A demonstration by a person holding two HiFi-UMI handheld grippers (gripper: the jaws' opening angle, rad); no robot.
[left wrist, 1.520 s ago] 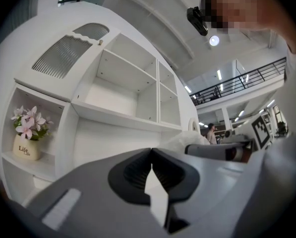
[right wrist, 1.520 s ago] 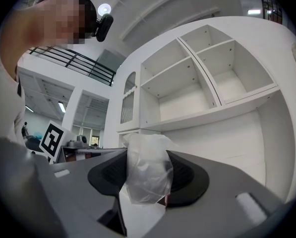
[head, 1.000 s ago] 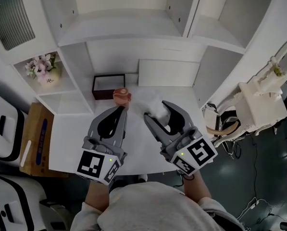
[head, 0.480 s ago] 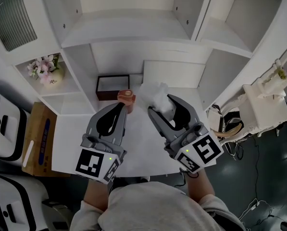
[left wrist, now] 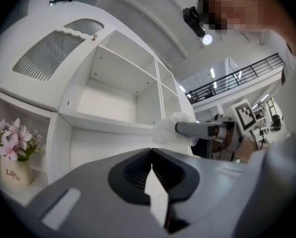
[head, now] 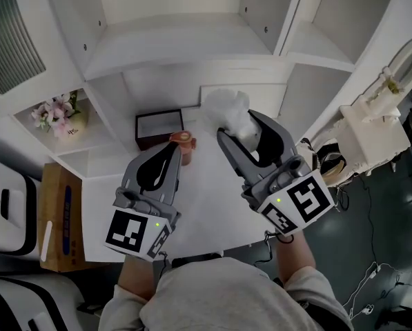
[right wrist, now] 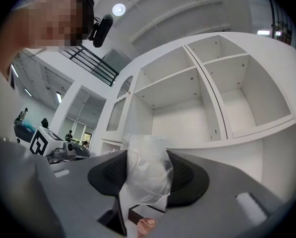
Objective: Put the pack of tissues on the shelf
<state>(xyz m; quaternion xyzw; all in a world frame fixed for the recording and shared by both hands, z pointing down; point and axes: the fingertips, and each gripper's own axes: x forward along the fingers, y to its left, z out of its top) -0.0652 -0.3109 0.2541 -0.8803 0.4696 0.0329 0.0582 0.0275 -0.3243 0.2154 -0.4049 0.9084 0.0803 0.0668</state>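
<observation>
Standing in a side nook of the shelf (head: 178,40) is a vase of pink flowers (head: 56,116). The left claw (head: 172,153) hovers over the table (head: 212,198), tips pressed together on nothing, near a dark box (head: 157,126) and a brown cup (head: 183,142). The right claw (head: 241,131) pinches the pack of tissues (head: 226,109), held in the air before the shelf.

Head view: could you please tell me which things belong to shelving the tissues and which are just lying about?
Job: pack of tissues, right claw, shelf.
Lying about: flower vase, dark box, brown cup, cardboard box.
</observation>
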